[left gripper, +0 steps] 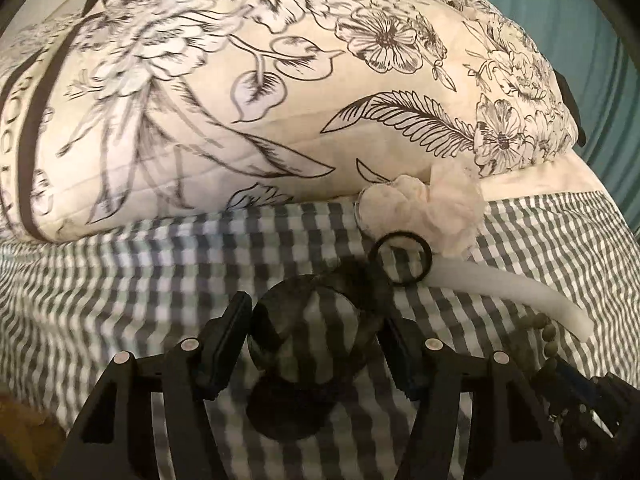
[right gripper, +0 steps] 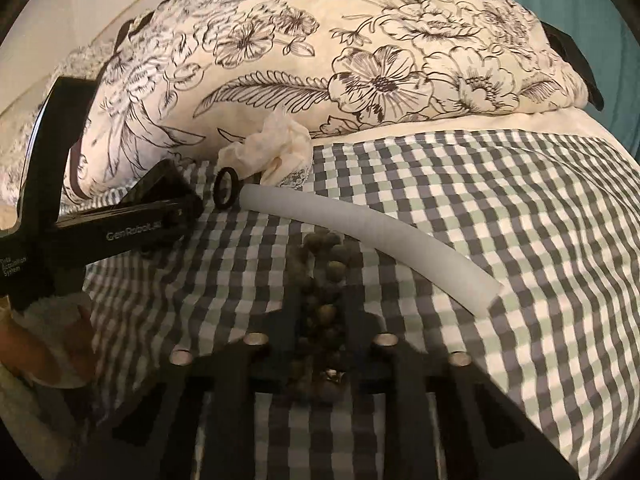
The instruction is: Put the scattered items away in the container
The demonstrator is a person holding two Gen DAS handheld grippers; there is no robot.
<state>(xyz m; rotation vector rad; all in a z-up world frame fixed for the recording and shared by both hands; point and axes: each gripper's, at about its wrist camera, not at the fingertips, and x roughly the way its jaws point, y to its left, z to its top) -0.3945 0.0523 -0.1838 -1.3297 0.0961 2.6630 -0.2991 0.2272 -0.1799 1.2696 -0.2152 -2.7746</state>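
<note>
My left gripper (left gripper: 316,336) is closed around a dark see-through round container (left gripper: 308,336), held over the checked bedsheet (left gripper: 120,280). My right gripper (right gripper: 322,300) is shut on a string of olive-green beads (right gripper: 324,280), which also shows at the right of the left wrist view (left gripper: 546,332). A white foam tube (right gripper: 372,236) lies on the sheet beyond the beads. A black hair tie (right gripper: 226,190) lies at the tube's far end, next to a crumpled cream cloth (right gripper: 276,148). The left gripper's body (right gripper: 132,224) shows at the left of the right wrist view.
A large floral pillow (left gripper: 240,80) lies across the back of the bed. A teal curtain (left gripper: 580,20) hangs at the far right. The bed's edge falls away at the left (left gripper: 24,412).
</note>
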